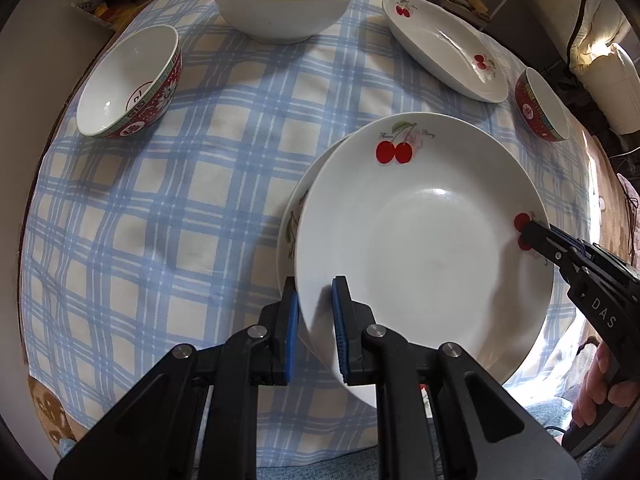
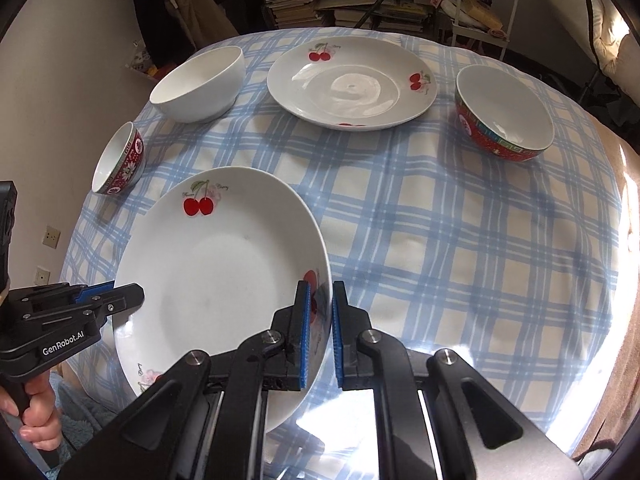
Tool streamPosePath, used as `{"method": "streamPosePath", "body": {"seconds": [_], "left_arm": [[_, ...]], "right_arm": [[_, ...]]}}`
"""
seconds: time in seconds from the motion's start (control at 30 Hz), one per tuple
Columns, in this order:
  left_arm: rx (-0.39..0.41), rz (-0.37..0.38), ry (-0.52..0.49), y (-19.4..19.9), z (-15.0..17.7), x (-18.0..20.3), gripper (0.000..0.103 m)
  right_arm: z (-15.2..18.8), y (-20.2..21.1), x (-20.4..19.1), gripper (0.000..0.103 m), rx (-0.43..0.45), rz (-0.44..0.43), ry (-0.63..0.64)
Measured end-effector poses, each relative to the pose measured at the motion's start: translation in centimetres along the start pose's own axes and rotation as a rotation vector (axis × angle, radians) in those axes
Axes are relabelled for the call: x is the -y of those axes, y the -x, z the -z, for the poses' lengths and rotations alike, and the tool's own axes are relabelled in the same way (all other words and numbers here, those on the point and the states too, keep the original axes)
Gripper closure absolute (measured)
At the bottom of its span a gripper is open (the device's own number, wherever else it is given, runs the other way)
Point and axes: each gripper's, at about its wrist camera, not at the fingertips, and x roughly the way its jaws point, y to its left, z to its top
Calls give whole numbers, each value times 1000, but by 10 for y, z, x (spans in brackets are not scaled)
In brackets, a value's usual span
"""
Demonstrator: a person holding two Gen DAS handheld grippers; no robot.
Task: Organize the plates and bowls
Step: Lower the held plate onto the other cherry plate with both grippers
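A white plate with red cherries (image 1: 424, 240) (image 2: 216, 280) hangs tilted just above the table, held by both grippers at opposite rims. My left gripper (image 1: 315, 292) (image 2: 136, 294) is shut on its near-left rim. My right gripper (image 2: 321, 292) (image 1: 528, 232) is shut on the opposite rim, beside a cherry print. In the left wrist view the edge of a second cherry plate (image 1: 290, 220) shows directly under the held one; the right wrist view hides it. A third cherry plate (image 1: 444, 48) (image 2: 352, 84) lies at the far side.
On the blue plaid tablecloth (image 1: 160, 220) (image 2: 460, 240) stand a plain white bowl (image 1: 284, 4) (image 2: 200, 88) and two red patterned bowls, one at the left edge (image 1: 132, 84) (image 2: 120, 164), one at the right (image 1: 542, 106) (image 2: 504, 116). Shelves with books stand behind the table.
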Motion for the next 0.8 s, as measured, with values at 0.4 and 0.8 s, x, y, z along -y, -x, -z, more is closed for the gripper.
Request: {"method": "streamPosePath", "body": {"seconds": [0.4, 0.8], "left_arm": [[-9, -29, -7, -20, 1, 10, 86], [29, -92, -56, -21, 10, 29, 86]], "right_arm": [[3, -19, -4, 91, -27, 54, -3], [6, -29, -9, 87, -36, 100, 20]]}}
